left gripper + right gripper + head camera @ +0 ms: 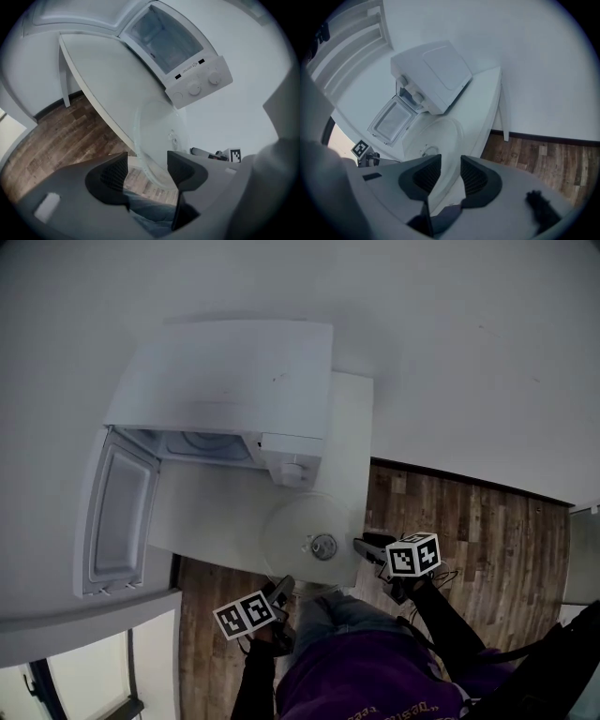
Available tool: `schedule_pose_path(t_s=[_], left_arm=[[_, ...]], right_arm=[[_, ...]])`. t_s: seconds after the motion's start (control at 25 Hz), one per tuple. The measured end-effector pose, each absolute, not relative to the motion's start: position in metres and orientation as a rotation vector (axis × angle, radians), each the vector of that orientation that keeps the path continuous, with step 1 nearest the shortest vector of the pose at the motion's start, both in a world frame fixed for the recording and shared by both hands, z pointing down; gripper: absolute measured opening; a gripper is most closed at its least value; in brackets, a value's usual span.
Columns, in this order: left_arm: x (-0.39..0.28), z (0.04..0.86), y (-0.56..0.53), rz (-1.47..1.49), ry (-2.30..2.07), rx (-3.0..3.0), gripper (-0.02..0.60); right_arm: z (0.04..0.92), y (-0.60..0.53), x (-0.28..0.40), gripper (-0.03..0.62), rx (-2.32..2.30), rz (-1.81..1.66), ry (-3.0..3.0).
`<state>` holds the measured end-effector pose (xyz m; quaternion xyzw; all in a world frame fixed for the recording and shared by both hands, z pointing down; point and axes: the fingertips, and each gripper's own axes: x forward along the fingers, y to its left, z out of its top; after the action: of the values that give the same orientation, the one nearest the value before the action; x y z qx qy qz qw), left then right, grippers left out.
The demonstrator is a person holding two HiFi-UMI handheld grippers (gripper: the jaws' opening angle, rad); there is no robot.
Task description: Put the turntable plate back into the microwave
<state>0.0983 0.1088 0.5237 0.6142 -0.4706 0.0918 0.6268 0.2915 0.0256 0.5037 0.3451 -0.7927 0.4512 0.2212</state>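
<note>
1. At the far left, the microwave door [117, 512] hangs swung wide open, so you look straight into the oven.
2. The microwave [234, 381] sits at the back of the white table [206, 512], against the wall. Its knobs [292, 472] are at its right front corner.
3. Your left gripper [281, 589] is at the table's near edge, pointing down and forward at the plate. Its own view shows the left gripper [147, 164] with its jaws spread wide. The plate's rim runs between them and neither pad presses on it.
4. The glass plate [300, 521] is outside the oven. It lies flat on the table just in front of the knobs, and its near rim reaches past the table's front edge. A small round metal piece [323, 546] shows near its middle.
5. Your right gripper [361, 545] is at the plate's right side, just beside the rim. Its own view shows the right gripper [446, 166] with a narrow gap between the jaws. The plate [436, 136] leads into that gap and nothing is clamped.
6. To the right, the wooden floor [487, 531] runs along the wall.
</note>
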Motion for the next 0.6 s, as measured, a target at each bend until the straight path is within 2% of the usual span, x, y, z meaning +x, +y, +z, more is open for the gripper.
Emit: schedule_pose_path(t_s=[0.24, 0.48, 0.6], left_arm=[[0.112, 0.531, 0.101, 0.142, -1.057, 1.356, 0.267], [0.11, 0.537, 0.101, 0.107, -1.1, 1.302, 0.182], [0.109, 0.535, 0.101, 0.06, -1.112, 1.294, 0.165]], right_arm=[[0.511, 0.029, 0.289, 0.121, 0.942, 1.284, -2.161], [0.512, 0.03, 0.287, 0.096, 0.916, 1.302, -2.16], [0.51, 0.031, 0.287, 0.089, 0.908, 1.342, -2.166]])
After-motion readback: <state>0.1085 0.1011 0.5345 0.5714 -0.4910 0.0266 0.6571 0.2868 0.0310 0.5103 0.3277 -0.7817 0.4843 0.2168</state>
